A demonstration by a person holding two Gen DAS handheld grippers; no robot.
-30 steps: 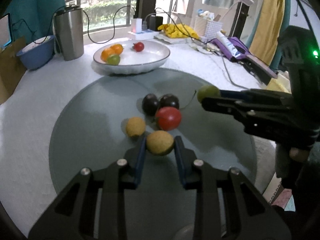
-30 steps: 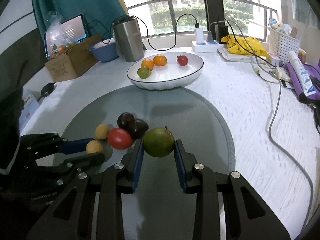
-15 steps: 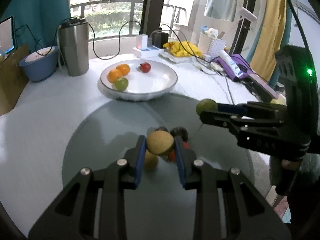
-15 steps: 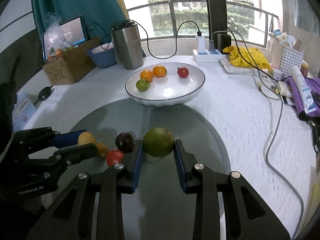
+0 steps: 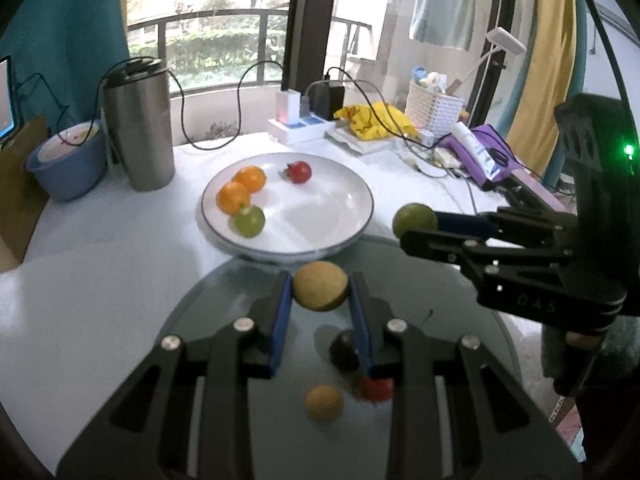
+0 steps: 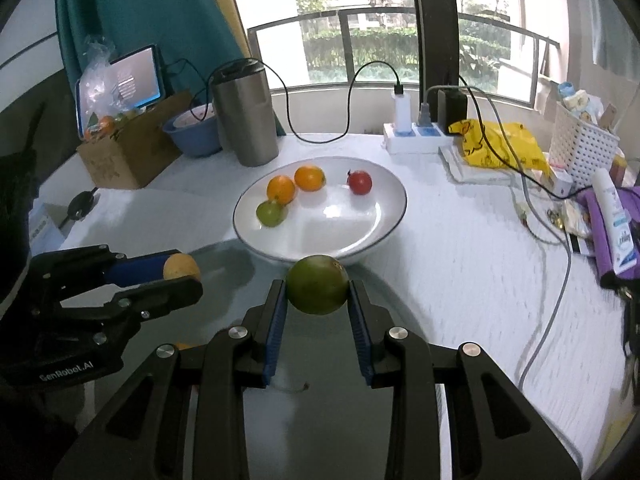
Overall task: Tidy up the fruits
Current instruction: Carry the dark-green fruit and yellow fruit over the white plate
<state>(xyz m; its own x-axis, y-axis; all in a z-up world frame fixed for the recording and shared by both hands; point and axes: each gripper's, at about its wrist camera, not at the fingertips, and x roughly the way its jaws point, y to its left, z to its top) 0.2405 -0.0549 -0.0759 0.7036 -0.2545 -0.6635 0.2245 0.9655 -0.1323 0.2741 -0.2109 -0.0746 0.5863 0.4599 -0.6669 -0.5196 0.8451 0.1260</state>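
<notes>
White plate [image 6: 384,236] at twelve o'clock, just beyond both grippers: right gripper [image 6: 318,304] fingers clamp green fruit [image 6: 317,289], left gripper [image 5: 320,300] fingers clamp yellow-brown fruit [image 5: 320,285].

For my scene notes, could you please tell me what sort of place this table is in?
Probably a lived-in home, at a table by a balcony window: a white plate of fruit, a steel tumbler, a power strip with chargers, and a laundry-like cloth hanging outside.

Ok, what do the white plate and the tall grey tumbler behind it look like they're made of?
The round white plate with a thin dark rim looks like glazed ceramic: it is glossy, with bright window reflections. The tall grey tumbler looks like brushed stainless steel: dull metallic sheen, vertical streaks. Its dark lid is probably plastic.
</notes>
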